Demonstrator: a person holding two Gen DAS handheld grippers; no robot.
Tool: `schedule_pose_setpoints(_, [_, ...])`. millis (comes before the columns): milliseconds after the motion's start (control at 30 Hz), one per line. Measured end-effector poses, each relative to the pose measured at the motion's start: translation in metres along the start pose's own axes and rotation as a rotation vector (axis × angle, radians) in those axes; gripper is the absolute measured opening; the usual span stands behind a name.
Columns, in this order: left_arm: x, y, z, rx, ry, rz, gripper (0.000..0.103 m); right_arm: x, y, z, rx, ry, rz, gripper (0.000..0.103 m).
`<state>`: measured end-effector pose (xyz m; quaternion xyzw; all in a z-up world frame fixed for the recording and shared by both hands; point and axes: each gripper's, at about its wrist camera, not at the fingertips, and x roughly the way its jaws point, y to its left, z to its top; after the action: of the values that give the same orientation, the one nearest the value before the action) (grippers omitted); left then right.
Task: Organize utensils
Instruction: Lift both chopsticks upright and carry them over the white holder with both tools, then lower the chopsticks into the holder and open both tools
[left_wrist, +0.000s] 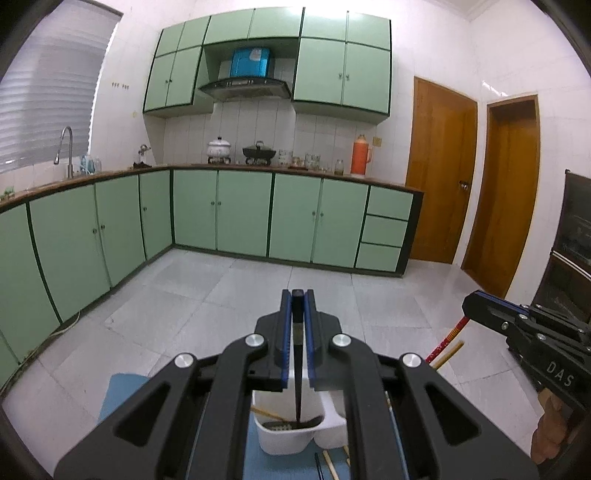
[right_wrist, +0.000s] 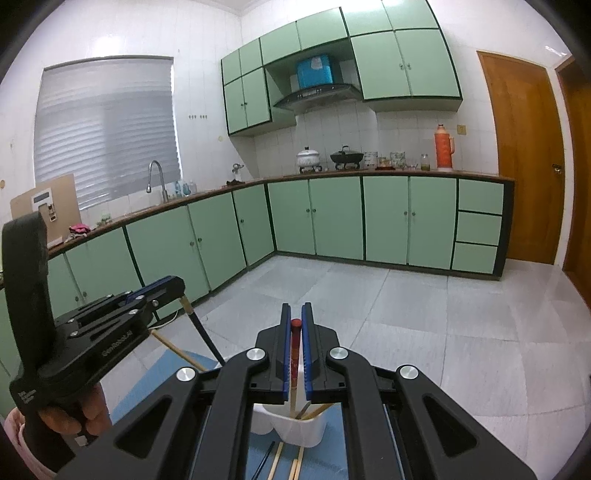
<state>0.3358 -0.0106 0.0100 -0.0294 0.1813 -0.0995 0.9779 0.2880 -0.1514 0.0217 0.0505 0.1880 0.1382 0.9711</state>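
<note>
The left gripper (left_wrist: 297, 295) is pinching a slim black chopstick (left_wrist: 297, 373) between its blue-lined fingers, the stick's lower end dipping into the near compartment of a white plastic utensil holder (left_wrist: 280, 439). The right gripper (right_wrist: 296, 308) is likewise clamping a red-topped chopstick (right_wrist: 294, 347), which is reaching down into the holder's other compartment beside pale bamboo chopsticks (right_wrist: 314, 410) (these are leaning against the rim). The holder is sitting on a blue table mat (left_wrist: 118, 391), where loose bamboo sticks (right_wrist: 277, 461) are lying just beside its base.
</note>
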Motion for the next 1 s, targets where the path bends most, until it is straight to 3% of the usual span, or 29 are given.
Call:
schedule_pose_setpoints(267, [0.005, 0.005, -0.020, 0.006, 0.061, -0.008, 0.009, 0.009, 0.007, -0.014, -0.024, 0.055, 0.006, 0.006])
schedule_pose_setpoints(300, [0.004, 0.005, -0.021, 0.008, 0.066, -0.008, 0.014, 0.010, 0.009, -0.016, -0.032, 0.064, 0.007, 0.006])
schedule_pose_setpoints(333, [0.003, 0.005, -0.022, 0.007, 0.069, -0.007, 0.028, 0.010, 0.010, -0.018, -0.037, 0.071, 0.002, 0.007])
schedule_pose_setpoints(400, [-0.003, 0.007, -0.021, 0.000, 0.057, -0.001, 0.046, 0.009, 0.010, -0.019, -0.038, 0.072, -0.005, 0.014])
schedule_pose_setpoints(433, [-0.008, 0.008, -0.020, -0.004, 0.043, 0.001, 0.048, 0.006, 0.009, -0.018, -0.034, 0.065, -0.008, 0.016])
schedule_pose_setpoints(500, [-0.019, 0.012, -0.018, -0.010, 0.020, 0.002, 0.056, -0.006, 0.005, -0.018, -0.019, 0.032, -0.025, 0.035])
schedule_pose_setpoints(633, [-0.047, 0.018, -0.016, -0.022, -0.038, 0.018, 0.072, -0.030, -0.003, -0.018, 0.005, -0.021, -0.061, 0.049])
schedule_pose_setpoints(700, [-0.066, 0.020, -0.019, -0.033, -0.069, 0.025, 0.081, -0.044, -0.007, -0.022, 0.023, -0.046, -0.086, 0.074])
schedule_pose_setpoints(767, [-0.081, 0.019, -0.024, -0.036, -0.087, 0.035, 0.086, -0.060, -0.009, -0.028, 0.050, -0.072, -0.104, 0.084])
schedule_pose_setpoints(1000, [-0.113, 0.012, -0.058, -0.009, -0.053, 0.063, 0.091, -0.087, -0.002, -0.071, 0.048, -0.035, -0.135, 0.095])
